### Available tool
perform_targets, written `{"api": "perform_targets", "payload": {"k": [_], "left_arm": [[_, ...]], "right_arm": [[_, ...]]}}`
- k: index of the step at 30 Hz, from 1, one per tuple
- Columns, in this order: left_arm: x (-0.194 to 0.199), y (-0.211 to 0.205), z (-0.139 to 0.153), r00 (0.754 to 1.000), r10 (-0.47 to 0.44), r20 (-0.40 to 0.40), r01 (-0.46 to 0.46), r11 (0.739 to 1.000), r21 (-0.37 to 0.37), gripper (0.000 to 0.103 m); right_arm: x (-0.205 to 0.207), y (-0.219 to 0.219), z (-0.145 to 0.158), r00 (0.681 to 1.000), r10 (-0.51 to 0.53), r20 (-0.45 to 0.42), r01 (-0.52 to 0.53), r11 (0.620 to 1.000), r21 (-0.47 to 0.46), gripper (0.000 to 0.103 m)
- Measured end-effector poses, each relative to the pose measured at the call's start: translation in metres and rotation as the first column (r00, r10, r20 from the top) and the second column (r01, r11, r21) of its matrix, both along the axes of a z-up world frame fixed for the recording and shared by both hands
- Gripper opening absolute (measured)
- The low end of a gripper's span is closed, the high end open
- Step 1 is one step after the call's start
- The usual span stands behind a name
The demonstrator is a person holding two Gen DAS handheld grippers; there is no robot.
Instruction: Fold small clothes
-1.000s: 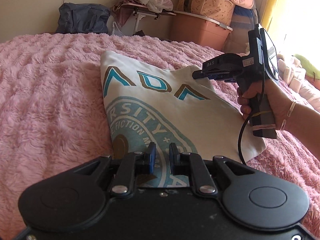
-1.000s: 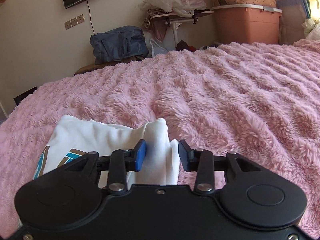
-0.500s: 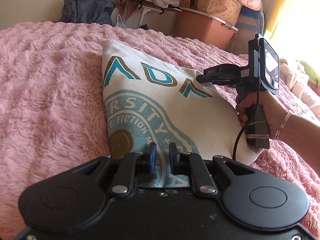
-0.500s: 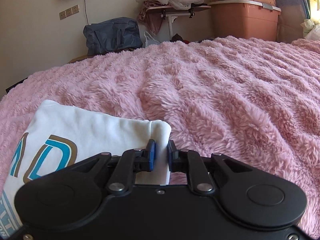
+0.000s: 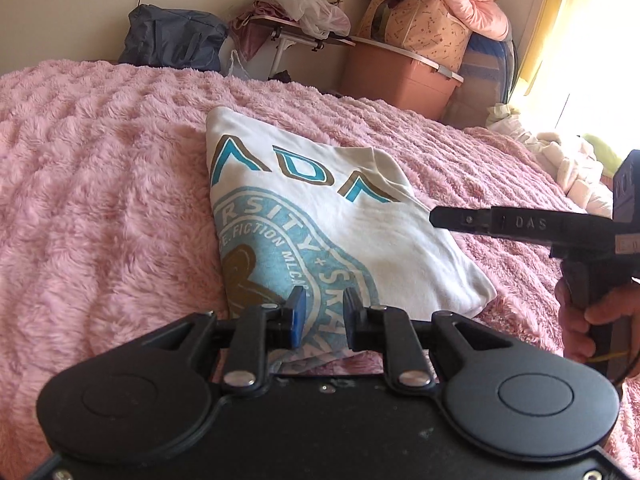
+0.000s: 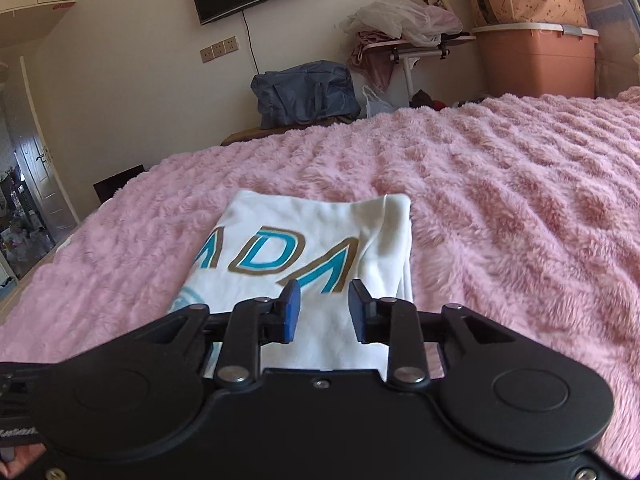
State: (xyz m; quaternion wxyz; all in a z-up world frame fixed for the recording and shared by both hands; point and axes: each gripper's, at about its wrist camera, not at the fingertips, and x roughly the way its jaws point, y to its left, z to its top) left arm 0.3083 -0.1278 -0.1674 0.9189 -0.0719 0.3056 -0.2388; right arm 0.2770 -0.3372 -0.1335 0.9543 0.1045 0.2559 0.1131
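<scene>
— Shirt point(image 5: 320, 216) position?
— Folded on the bed point(image 5: 100, 184), long axis running away from left claw point(image 5: 322, 312).
— Claws?
— Both just opening, gripping nothing; right claw point(image 6: 322, 310) over the near edge.
</scene>
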Motion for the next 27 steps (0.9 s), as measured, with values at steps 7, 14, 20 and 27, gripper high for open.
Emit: {"api": "perform_targets", "payload": {"k": [7,14,20,27], "left_arm": [[0.012,-0.004,-0.016,0.998,-0.012,-0.067,0.015,0.999,0.044,0.019],[0.015,-0.013,-0.006,0.996,-0.015,-0.087,0.025,0.994,0.110,0.021],[0.000,-0.007,0.016,0.998,0.003,-0.059,0.003,0.995,0.097,0.030],[-0.010,0.003,0.005,0.995,0.009,-0.101,0.001,0.995,0.104,0.031]], "right_arm": [[-0.013,0.000,-0.044,0.992,-0.045,-0.120,0.054,0.996,0.067,0.021],[-0.010,-0.001,-0.045,0.987,-0.065,-0.144,0.073,0.996,0.047,0.014],[-0.038,0.008,-0.017,0.996,-0.046,-0.077,0.048,0.998,0.033,0.026],[-0.048,0.009,-0.024,0.992,-0.070,-0.102,0.067,0.997,-0.036,0.028]]}}
